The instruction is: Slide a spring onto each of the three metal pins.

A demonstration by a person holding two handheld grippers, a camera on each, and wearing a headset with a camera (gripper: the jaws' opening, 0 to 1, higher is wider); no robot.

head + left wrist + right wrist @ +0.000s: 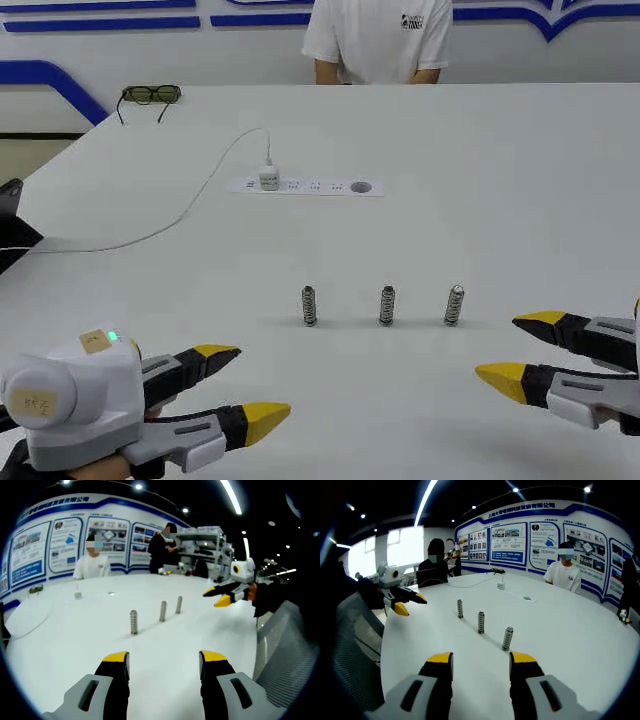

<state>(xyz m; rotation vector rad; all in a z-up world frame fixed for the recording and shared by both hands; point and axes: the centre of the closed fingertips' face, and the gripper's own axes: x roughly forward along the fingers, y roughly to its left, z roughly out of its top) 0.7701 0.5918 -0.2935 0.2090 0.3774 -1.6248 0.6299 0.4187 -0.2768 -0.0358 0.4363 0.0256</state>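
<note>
Beyond the springs (387, 305), head view catches sunglasses (150, 95) far across the table (520, 180).

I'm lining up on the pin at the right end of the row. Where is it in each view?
Head view: right pin ends the row, nearest the right hand-held gripper.
Left gripper view: right pin is the farthest of the three, at the row's upper right.
Right gripper view: right pin is the nearest, just above the jaws.
Shared landmark: the charger, beyond the row.
</note>
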